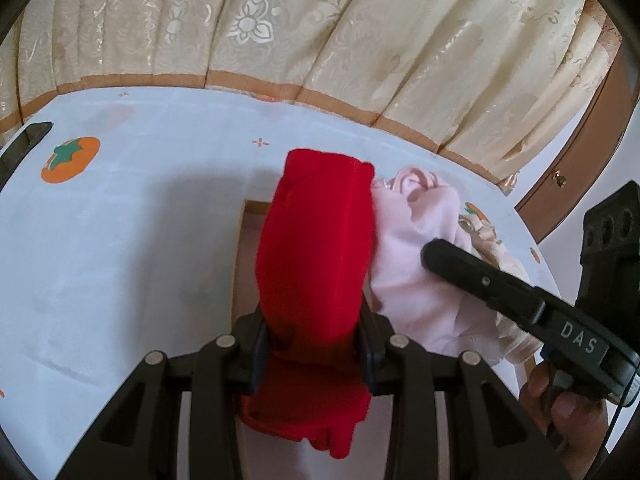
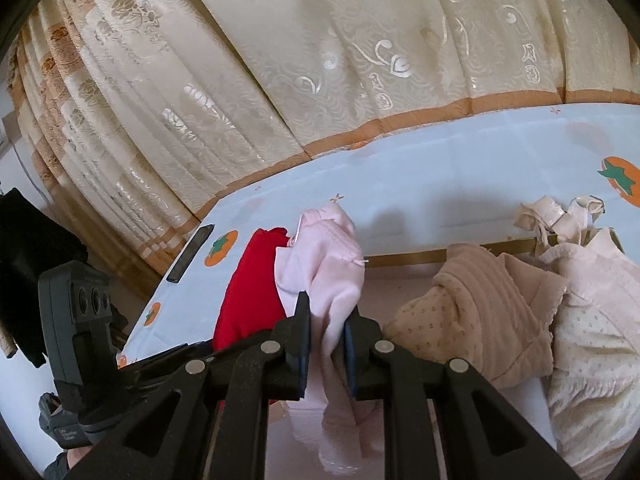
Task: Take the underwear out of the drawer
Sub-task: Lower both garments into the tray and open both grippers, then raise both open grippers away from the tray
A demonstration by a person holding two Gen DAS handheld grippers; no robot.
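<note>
Drawer (image 2: pixel 404 258) open; left jaws pinching red underwear (image 1: pixel 316 248), right jaws pinching pink underwear (image 2: pixel 328 264) (garments touching).

Two wrist fisheyes look down close along their fingers (image 1: pixel 256 356); both share the tabletop (image 1: pixel 120 208) and curtain (image 2: pixel 360 40).

Both tools are matte black plastic. The left gripper (image 1: pixel 316 344) has angular linkage arms studded with round silver pins, and dark blue pads line its fingers (image 1: pixel 370 354). The right gripper (image 2: pixel 326 344) is built alike; near its handle, white letters read DAS, beside a boxy black block with three round holes.
</note>
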